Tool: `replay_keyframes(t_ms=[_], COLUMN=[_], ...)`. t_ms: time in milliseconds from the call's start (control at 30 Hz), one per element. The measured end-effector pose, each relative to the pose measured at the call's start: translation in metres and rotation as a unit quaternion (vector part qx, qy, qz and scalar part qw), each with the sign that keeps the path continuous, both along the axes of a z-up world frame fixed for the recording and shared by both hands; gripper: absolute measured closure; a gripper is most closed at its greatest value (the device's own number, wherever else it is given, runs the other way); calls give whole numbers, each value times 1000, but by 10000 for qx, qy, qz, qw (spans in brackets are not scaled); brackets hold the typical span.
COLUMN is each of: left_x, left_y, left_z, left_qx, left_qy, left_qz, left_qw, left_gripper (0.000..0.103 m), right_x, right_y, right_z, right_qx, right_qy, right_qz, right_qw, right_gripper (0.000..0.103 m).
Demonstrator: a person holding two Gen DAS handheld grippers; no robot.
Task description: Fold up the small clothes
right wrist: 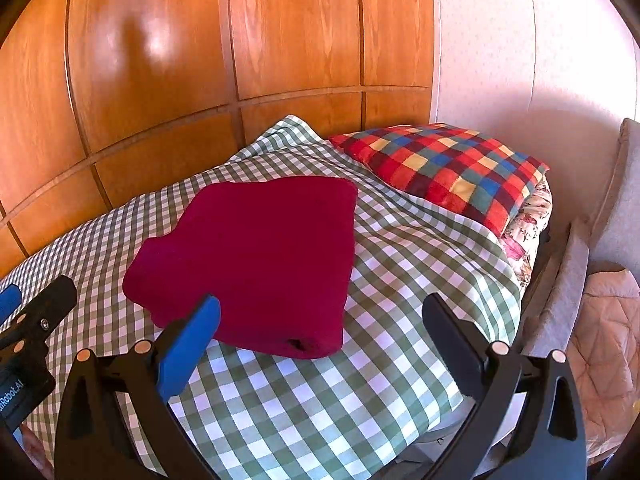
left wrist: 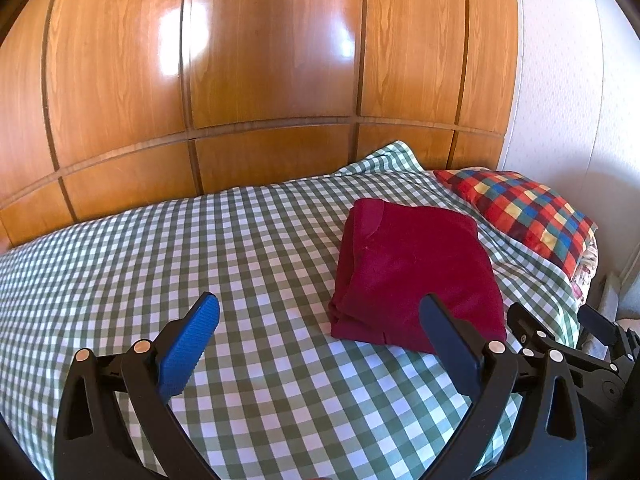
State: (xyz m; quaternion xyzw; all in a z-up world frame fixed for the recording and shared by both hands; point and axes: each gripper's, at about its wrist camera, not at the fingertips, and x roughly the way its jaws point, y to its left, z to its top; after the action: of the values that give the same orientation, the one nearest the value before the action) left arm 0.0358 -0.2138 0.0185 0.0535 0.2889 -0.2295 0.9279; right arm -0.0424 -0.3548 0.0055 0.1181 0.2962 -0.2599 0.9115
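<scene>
A dark red garment (left wrist: 412, 268) lies folded into a thick rectangle on the green-and-white checked bedspread (left wrist: 200, 248). My left gripper (left wrist: 320, 308) is open above the spread, just in front and to the left of the garment, with nothing between its fingers. In the right wrist view the same red garment (right wrist: 256, 256) lies ahead and slightly left. My right gripper (right wrist: 320, 308) is open at the garment's near edge, jaws wide and empty. Its blue left pad (right wrist: 188, 352) overlaps the garment's near corner in the picture; contact cannot be told. The right gripper (left wrist: 560, 344) also shows at the left view's right edge.
A multicoloured checked pillow (right wrist: 444, 168) lies at the head of the bed, right of the garment. A glossy wooden wardrobe (left wrist: 256, 60) stands behind the bed. A white wall (right wrist: 520, 60) and a grey padded piece (right wrist: 624, 200) lie to the right, past the bed's edge.
</scene>
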Motion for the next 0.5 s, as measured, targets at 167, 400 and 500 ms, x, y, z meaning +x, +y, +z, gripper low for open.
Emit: replay_keyframes(t_ms=[167,400,500], left_x=[1,4,3], left_y=[0,5,6], left_z=[-1,-1,0], left_qx=[14,-88,-119], left_qy=[5,1,30], left_qz=[17,70,58], left_qw=[10000,9999,9999], left_gripper=[4,4,4], right_x=[3,6,6], right_y=[-1,-2,-1], right_z=[-2,-5,-6], right_qx=[29,96,96], right_qy=[32,84,84], right_qz=[15,89,97], right_qw=[10000,9999,9999], right_gripper=[2,2,2])
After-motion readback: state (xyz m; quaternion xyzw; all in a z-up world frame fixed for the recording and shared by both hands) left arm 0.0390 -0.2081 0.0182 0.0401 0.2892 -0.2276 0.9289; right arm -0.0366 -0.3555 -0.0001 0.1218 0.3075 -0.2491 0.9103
